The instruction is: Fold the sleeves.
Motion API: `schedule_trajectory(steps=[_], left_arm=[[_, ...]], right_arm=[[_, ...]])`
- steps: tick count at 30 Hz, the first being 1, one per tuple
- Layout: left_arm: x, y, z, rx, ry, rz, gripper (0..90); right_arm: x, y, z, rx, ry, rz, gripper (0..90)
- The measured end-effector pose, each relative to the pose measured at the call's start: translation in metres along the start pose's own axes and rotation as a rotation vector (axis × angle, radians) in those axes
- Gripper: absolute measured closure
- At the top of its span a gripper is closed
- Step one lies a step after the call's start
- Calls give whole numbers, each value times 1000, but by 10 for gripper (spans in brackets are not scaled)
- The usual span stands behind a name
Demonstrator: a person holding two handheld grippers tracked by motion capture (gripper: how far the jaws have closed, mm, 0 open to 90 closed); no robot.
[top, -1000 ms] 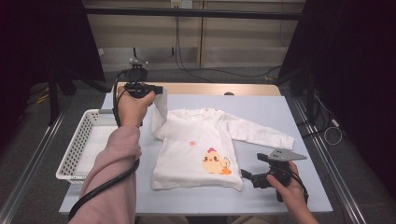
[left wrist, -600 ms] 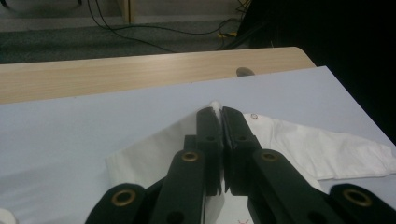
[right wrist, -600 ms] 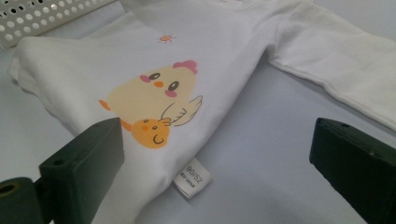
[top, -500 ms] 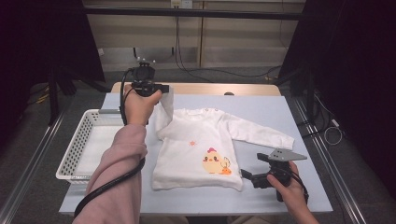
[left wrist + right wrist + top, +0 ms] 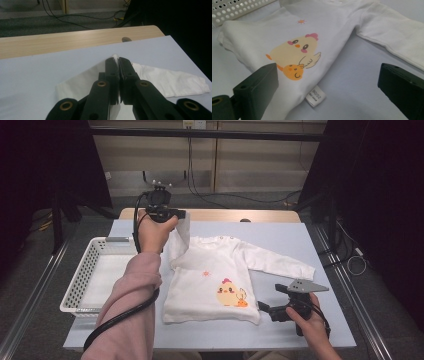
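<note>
A white long-sleeved shirt (image 5: pixel 215 270) with a yellow chick print (image 5: pixel 230 294) lies flat on the pale blue table top (image 5: pixel 280 240). My left gripper (image 5: pixel 181 214) is at the back left, above the table, shut on the end of the shirt's left sleeve (image 5: pixel 179 236), which hangs lifted from it. In the left gripper view the left gripper (image 5: pixel 116 59) pinches white cloth (image 5: pixel 82 82) at its tips. My right gripper (image 5: pixel 263 308) rests open on the table beside the shirt's lower right hem. Nothing is between the right gripper's (image 5: pixel 329 75) jaws; the chick print (image 5: pixel 294 57) and size tag (image 5: pixel 315 95) lie just ahead.
A white perforated basket (image 5: pixel 80 275) stands at the table's left edge. A wooden strip (image 5: pixel 225 215) runs along the back, with a small dark spot (image 5: pixel 244 220) on it. The shirt's other sleeve (image 5: pixel 280 265) stretches toward the right, with bare table beyond it.
My left gripper has shifted a little to the right with the sleeve end in it, drawing the sleeve up over the shoulder. The right gripper has stayed still.
</note>
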State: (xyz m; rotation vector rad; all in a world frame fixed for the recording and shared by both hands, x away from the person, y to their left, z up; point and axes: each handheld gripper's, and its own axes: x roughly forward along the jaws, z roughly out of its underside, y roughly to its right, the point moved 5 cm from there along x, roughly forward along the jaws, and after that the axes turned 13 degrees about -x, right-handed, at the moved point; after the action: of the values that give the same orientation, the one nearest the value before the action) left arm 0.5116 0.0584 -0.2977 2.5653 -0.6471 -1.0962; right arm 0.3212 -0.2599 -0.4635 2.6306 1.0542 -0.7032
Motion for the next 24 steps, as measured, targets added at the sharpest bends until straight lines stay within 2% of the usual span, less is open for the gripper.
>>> schedule_trajectory(steps=[4, 12, 24], left_arm=[[3, 4, 0, 16, -2, -6, 872], [8, 8, 3, 5, -9, 4, 872], [10, 17, 1, 18, -10, 12, 872]], right_arm=[[0, -1, 0, 5, 3, -2, 29], [0, -1, 0, -3, 4, 0, 29], [0, -1, -1, -7, 4, 2, 29]])
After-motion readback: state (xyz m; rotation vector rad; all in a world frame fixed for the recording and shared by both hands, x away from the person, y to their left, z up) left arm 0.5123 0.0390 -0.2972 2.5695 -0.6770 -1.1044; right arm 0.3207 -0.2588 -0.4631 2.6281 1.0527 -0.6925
